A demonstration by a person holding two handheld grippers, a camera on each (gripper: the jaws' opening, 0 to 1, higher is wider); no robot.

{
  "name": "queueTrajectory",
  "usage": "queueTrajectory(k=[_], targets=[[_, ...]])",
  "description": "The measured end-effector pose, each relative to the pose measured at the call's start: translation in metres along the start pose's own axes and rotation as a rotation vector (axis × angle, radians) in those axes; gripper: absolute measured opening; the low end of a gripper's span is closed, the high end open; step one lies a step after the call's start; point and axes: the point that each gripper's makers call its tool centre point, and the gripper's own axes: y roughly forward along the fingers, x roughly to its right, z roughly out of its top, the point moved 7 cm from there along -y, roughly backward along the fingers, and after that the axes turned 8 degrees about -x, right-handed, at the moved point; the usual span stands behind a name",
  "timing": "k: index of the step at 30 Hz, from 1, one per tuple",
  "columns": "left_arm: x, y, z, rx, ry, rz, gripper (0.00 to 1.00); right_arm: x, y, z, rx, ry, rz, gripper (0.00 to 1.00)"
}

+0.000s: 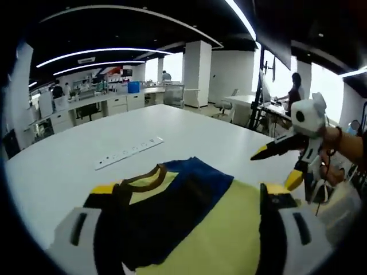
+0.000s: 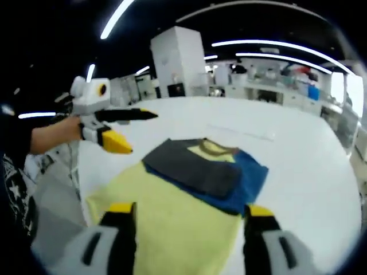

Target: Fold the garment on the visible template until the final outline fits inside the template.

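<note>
The T-shirt [image 1: 189, 217], yellow with dark and blue panels and a brown collar, lies partly folded on the white table [image 1: 69, 166], directly ahead of both grippers. No template outline can be made out beneath it.

The left gripper [image 1: 183, 238] has its jaws spread wide and empty above the cloth. The right gripper [image 2: 192, 229] likewise stands wide and holds nothing.

Risks, as judged: a pinch taking several layers would drag the folded dark panel askew; a one-sided pull could slide the garment off its mark.

A white strip [image 1: 129, 153] lies further up the table; its markings are too small to read. No brand or label is legible.
</note>
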Motion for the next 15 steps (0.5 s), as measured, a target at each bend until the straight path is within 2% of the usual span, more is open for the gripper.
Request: queueTrajectory(k=[2, 15], targets=[[0.0, -0.006, -0.003, 0.001, 0.001, 0.009, 0.99, 0.004, 0.005, 0.002, -0.017, 0.002, -0.001, 0.7], [-0.003, -0.043, -0.034, -0.016, -0.031, 0.046, 0.99, 0.027, 0.038, 0.016, -0.015, 0.033, -0.009, 0.52]])
